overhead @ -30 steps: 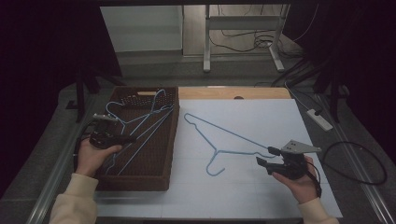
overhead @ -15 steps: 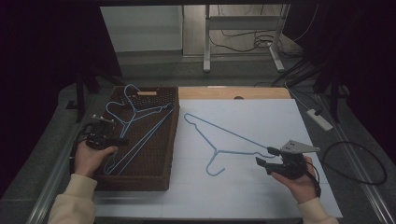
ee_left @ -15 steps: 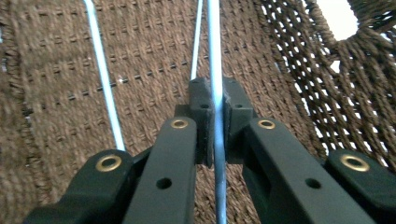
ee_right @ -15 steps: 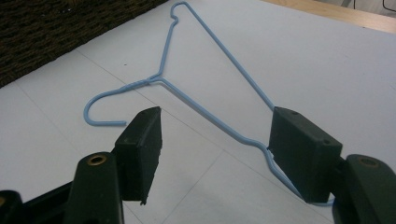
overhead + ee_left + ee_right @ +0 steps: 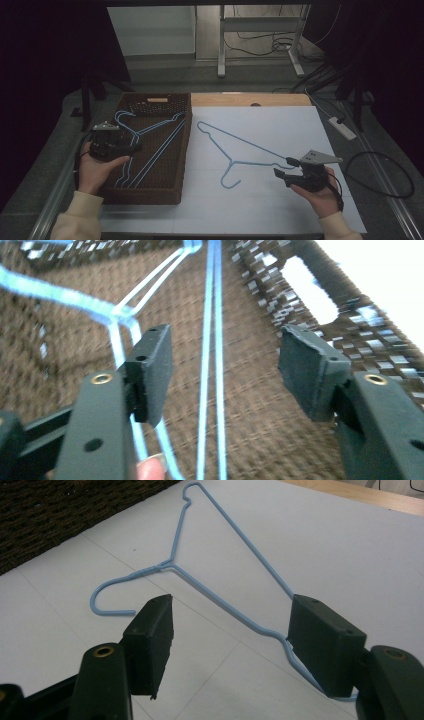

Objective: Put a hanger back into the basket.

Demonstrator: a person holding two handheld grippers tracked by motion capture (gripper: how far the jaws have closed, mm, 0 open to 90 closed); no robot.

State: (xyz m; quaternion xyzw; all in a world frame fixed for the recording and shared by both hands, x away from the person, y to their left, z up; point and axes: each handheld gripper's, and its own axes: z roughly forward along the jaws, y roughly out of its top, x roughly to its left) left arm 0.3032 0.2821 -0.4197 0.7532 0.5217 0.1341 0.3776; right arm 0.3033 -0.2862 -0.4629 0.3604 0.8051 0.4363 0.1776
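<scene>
Several blue wire hangers (image 5: pixel 150 142) lie in a brown wicker basket (image 5: pixel 182 150) at the left. My left gripper (image 5: pixel 134 146) hovers over them. Its jaws have just been opening and now stand open with nothing pressed between the pads. In the left gripper view (image 5: pixel 225 350) the hangers' wires (image 5: pixel 210 340) run along the basket floor (image 5: pixel 260 415) beyond the gap. One more blue hanger (image 5: pixel 240 145) lies flat on the white table (image 5: pixel 280 125). My right gripper (image 5: pixel 283 167) is open beside its right corner. In the right gripper view (image 5: pixel 232 620) the hanger (image 5: pixel 225 525) lies ahead, its corner by the right jaw.
A bare wooden strip (image 5: pixel 250 99) runs along the table's far edge. A white power strip (image 5: pixel 342 127) and a looped black cable (image 5: pixel 385 175) lie off the table's right side. Metal frame legs (image 5: pixel 220 40) stand behind the table.
My left gripper, closed before, now stands open, and the hand has shifted slightly. The hangers in the basket have settled lower. The right hand and the hanger on the table have not moved.
</scene>
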